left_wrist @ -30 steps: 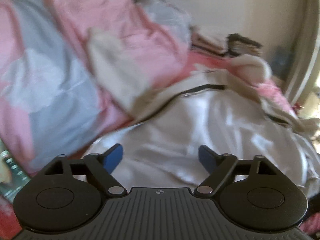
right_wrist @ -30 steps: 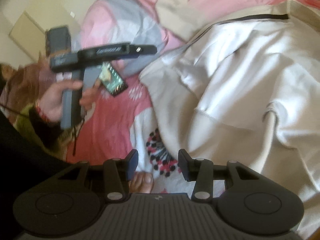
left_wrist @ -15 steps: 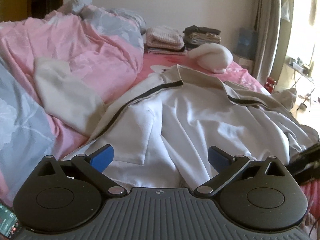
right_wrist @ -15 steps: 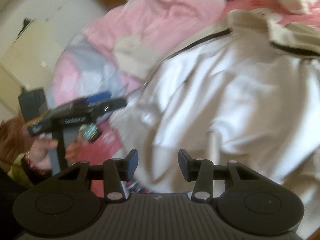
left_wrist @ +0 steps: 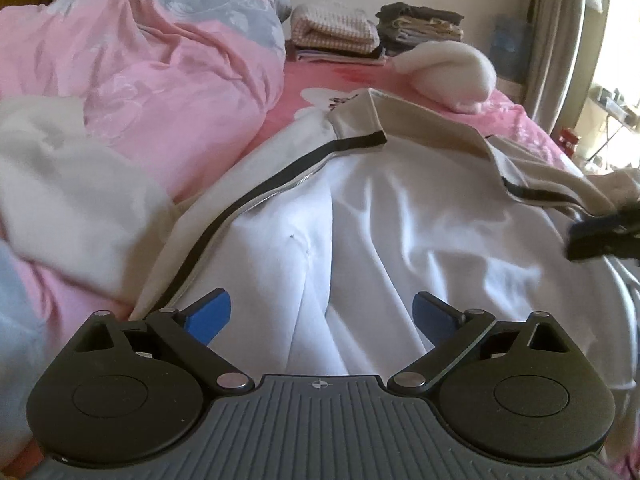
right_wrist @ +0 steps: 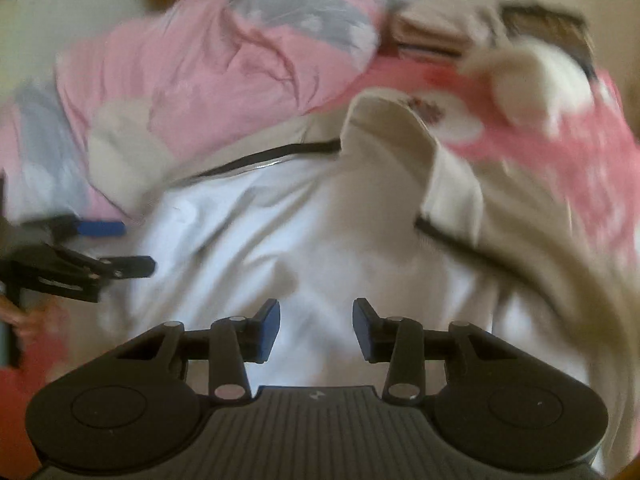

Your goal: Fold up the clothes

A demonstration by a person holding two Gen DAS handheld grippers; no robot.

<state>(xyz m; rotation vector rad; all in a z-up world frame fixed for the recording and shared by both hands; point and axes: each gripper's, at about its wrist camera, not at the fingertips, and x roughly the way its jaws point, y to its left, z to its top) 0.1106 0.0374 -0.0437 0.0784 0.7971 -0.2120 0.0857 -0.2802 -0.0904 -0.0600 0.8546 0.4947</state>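
Observation:
A white zip jacket (left_wrist: 400, 216) with black zip tape and a beige collar lies spread open on the pink bed, lining up. The jacket (right_wrist: 304, 232) also fills the blurred right wrist view. My left gripper (left_wrist: 320, 314) hovers over the lining near its left zip edge, jaws wide and closing a little, nothing between them. In the right wrist view the left gripper (right_wrist: 104, 248) shows side-on at the left edge. My right gripper (right_wrist: 317, 330) is over the middle of the lining, jaws half apart and closing, nothing between its pads. The right gripper (left_wrist: 600, 236) enters from the right.
A pink and grey duvet (left_wrist: 160, 72) is heaped along the left, with a cream sleeve (left_wrist: 72, 184) lying on it. Folded clothes stacks (left_wrist: 376, 32) and a white rolled bundle (left_wrist: 448, 72) sit at the far end. A curtain (left_wrist: 560, 40) and bright window are at right.
Both grippers have swung in over the jacket; the right one came from the near bed edge toward the collar and its jaws narrowed. The left view settled lower over the lining.

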